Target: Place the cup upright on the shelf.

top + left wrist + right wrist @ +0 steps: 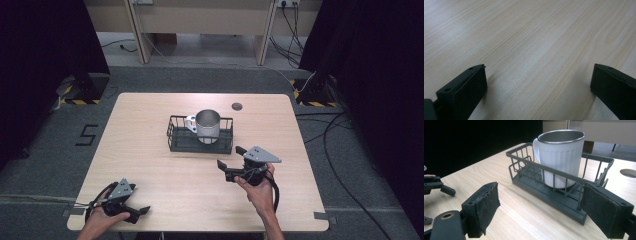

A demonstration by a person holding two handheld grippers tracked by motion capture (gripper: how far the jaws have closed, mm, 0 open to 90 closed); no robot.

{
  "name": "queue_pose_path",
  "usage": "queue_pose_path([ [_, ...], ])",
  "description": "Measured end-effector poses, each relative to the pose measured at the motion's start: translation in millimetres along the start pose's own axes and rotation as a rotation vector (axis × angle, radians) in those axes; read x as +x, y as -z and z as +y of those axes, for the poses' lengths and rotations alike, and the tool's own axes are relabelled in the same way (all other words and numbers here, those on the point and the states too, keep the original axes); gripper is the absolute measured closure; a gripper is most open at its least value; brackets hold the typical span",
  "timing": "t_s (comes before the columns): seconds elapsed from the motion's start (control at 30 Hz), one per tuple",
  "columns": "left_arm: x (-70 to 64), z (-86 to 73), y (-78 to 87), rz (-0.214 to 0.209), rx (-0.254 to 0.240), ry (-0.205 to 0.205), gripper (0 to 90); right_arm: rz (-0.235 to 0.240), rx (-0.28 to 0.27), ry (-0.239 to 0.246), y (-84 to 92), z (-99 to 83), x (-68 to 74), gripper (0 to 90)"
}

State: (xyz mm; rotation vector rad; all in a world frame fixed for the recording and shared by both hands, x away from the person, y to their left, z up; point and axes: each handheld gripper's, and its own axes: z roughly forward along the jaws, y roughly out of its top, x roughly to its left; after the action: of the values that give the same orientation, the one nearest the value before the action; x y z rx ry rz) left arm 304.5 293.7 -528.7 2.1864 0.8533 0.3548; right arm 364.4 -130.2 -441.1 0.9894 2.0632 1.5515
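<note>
The left tongs [134, 212] rest near the bench's [150, 165] front left corner, jaws apart over bare wood. The right tongs [231, 164], also spread and gripping nothing, sit toward the front right, pointing at a dark wire basket [200, 142] mid-bench. A white mug [561, 155] (metal-lined) stands upright inside it.

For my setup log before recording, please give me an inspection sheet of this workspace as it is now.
Surface: light wood table, round hole near far edge.
Job's things: white mug upright in dark wire basket.
Clutter: nothing seen.
Grippers: left gripper open, near corner; right gripper open, facing basket.
Cables: black cables on floor at right.
Surroundings: grey carpet, dark curtains, floor mark "5".
</note>
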Motion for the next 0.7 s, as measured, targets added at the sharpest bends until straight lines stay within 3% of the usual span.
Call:
queue_pose_path([
  [0.3,0.0,0.0,0.1,0.000,0.001,0.000,0.0,0.002,0.010,-0.014,5.7,-11.2,0.0,15.0],
  [0.7,0.0,0.0,0.1,0.001,0.001,-0.001,0.0,-0.018,0.035,0.012,10.6,-30.3,2.5,15.1],
])
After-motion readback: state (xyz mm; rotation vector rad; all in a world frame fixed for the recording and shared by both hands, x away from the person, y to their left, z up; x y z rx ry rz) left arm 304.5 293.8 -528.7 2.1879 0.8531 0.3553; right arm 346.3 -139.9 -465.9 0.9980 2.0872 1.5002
